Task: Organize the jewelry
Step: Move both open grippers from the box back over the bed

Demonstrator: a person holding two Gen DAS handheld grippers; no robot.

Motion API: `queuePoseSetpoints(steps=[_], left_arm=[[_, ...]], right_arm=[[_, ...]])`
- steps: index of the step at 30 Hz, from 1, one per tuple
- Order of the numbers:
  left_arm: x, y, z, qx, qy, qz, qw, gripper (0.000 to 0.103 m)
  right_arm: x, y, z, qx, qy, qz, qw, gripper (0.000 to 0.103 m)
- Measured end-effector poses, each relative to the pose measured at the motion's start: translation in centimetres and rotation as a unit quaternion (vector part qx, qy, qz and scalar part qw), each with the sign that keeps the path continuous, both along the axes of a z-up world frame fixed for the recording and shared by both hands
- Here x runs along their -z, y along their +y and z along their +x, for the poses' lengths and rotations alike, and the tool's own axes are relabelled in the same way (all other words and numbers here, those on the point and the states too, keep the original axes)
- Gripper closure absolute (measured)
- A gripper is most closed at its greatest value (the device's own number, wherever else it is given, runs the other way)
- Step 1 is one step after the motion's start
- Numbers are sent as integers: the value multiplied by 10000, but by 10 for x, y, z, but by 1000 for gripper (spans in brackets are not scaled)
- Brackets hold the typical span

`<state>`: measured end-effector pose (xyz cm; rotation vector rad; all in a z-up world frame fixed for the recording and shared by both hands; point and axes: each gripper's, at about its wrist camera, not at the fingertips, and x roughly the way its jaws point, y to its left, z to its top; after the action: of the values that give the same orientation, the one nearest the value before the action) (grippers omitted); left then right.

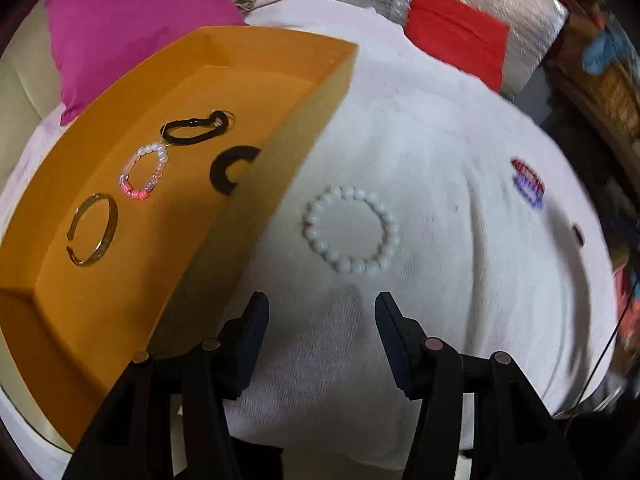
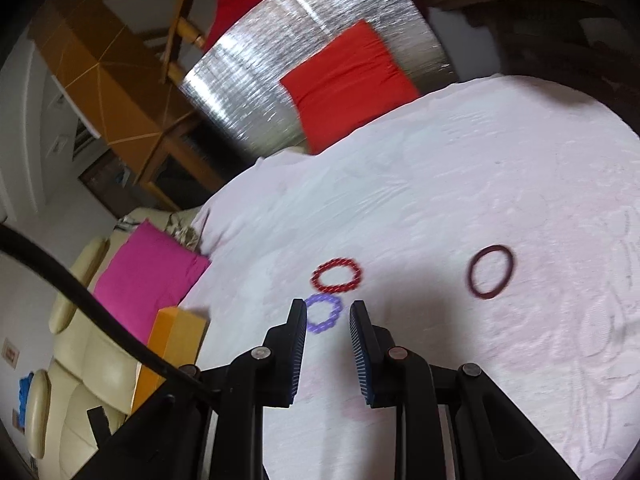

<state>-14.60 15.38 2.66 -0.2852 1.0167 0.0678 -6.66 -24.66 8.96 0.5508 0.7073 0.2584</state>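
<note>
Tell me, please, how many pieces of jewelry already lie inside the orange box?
4: a gold bangle nearest, a pearl-and-pink bead bracelet beyond it, a black loop farthest, and a black C-shaped piece partly hidden behind the box's wall.

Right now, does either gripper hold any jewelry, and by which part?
Nothing is held. The left gripper is open above the cloth, short of the white bead bracelet. The right gripper is open, near the purple bracelet.

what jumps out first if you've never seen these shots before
The orange box on the left of the left wrist view, holding a gold bangle and a pink-and-pearl bracelet. Just right of it, a white bead bracelet lies on the white cloth. In the right wrist view, red and purple bead bracelets lie ahead of the open right gripper.
</note>
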Motion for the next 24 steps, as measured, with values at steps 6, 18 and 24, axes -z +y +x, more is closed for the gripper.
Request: queuePoseSetpoints(steps=[6,18,24], left_arm=[[-4,-17,27,190,-256,189,9993,41],[14,-82,60,1563,-309,18,9872,75],[10,-91,62,1664,-459,-163,9849,85]], right_arm=[[1,-20,4,295,63,63,9995,77],[30,-76,33,846,968,-83,9917,61],[47,-82,55,1050,1174,-426,9866,61]])
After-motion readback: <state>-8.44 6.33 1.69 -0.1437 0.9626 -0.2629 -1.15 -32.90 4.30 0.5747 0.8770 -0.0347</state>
